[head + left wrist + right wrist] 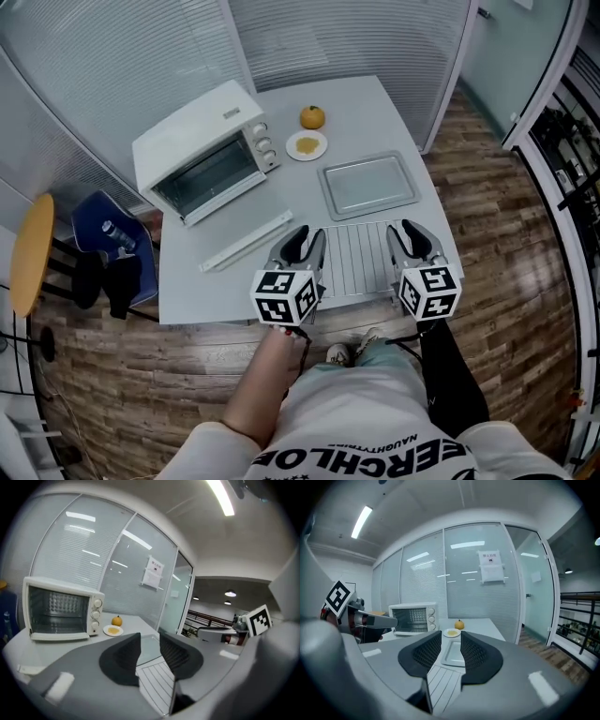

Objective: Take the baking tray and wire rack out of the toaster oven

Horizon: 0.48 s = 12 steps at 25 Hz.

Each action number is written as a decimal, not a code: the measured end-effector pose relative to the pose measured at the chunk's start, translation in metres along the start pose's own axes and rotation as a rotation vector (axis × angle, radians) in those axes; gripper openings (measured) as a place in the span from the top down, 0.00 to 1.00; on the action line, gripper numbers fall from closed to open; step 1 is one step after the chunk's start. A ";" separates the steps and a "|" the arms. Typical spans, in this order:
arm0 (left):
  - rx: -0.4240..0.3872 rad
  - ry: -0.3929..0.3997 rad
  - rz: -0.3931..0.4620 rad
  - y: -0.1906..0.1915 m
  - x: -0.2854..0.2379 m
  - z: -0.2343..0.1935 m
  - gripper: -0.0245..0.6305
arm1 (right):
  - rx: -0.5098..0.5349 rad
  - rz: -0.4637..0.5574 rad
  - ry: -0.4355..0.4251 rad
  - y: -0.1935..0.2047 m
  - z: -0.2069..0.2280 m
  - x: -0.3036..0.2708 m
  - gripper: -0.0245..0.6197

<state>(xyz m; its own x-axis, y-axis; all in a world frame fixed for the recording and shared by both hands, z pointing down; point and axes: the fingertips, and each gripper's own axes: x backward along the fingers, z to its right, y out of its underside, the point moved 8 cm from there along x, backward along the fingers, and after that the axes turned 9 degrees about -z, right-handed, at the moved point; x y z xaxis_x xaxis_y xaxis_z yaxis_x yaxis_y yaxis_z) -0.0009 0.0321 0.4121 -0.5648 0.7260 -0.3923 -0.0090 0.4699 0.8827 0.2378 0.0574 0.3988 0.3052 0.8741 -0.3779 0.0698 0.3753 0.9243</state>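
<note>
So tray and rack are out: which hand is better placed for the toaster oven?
Left, likely. The left tongs hang on the side nearer the toaster oven; the right tongs hang across the wire rack from it. Both open, empty.

on the pale surface (370, 105) a white toaster oven (202, 150) stands at the left. the baking tray (368, 184) lies flat to its right, with the wire rack (356, 258) just nearer the person. the left gripper (309, 236) and right gripper (405, 230) hover over the rack's two sides. an orange (312, 117) and a small plate (307, 145) sit beyond the tray.
</note>
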 end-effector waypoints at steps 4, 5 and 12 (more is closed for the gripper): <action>-0.070 -0.038 0.065 -0.023 0.012 0.001 0.74 | 0.087 0.069 0.009 -0.028 -0.005 0.005 0.79; -0.080 -0.042 0.082 -0.028 0.015 0.001 0.74 | 0.116 0.085 0.013 -0.035 -0.007 0.007 0.79; -0.198 -0.093 0.174 -0.063 0.033 0.006 0.73 | 0.206 0.168 -0.001 -0.065 -0.021 0.013 0.79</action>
<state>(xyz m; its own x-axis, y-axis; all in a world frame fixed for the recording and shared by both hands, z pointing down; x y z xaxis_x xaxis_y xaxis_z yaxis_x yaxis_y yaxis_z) -0.0137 0.0295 0.3424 -0.4936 0.8348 -0.2440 -0.0847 0.2331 0.9688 0.2173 0.0508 0.3325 0.3301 0.9183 -0.2187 0.2101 0.1544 0.9654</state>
